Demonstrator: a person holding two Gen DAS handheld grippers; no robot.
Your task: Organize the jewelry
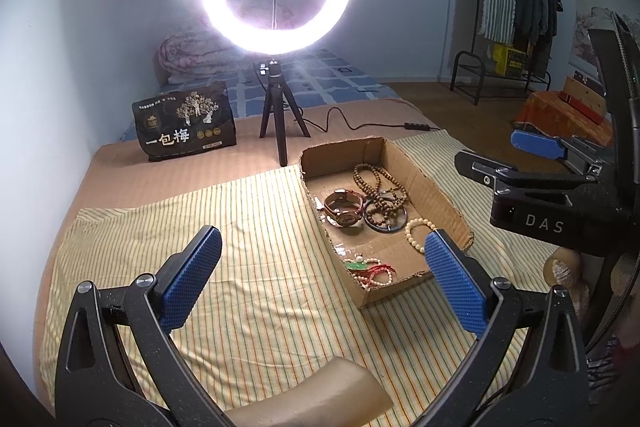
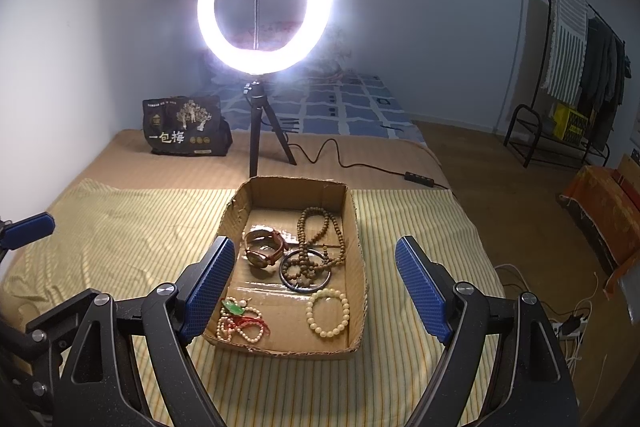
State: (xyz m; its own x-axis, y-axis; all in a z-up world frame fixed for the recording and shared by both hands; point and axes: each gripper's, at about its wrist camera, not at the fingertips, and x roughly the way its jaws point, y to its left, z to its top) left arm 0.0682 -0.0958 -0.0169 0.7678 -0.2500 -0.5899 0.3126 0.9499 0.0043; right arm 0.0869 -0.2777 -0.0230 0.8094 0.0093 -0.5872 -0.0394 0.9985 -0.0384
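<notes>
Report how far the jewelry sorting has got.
Done: all visible jewelry lies in the cardboard box: watch, brown bead strand, dark bangle, cream bracelet, red-and-green piece. In hand: nothing; left tool and right tool are open and empty. Left: none visible on the striped cloth.

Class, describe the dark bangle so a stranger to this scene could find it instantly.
On the striped cloth sits an open cardboard box. Mid-box, right of the watch, lies the dark bangle: one smooth rigid ring, unlike the beaded strings around it.
</notes>
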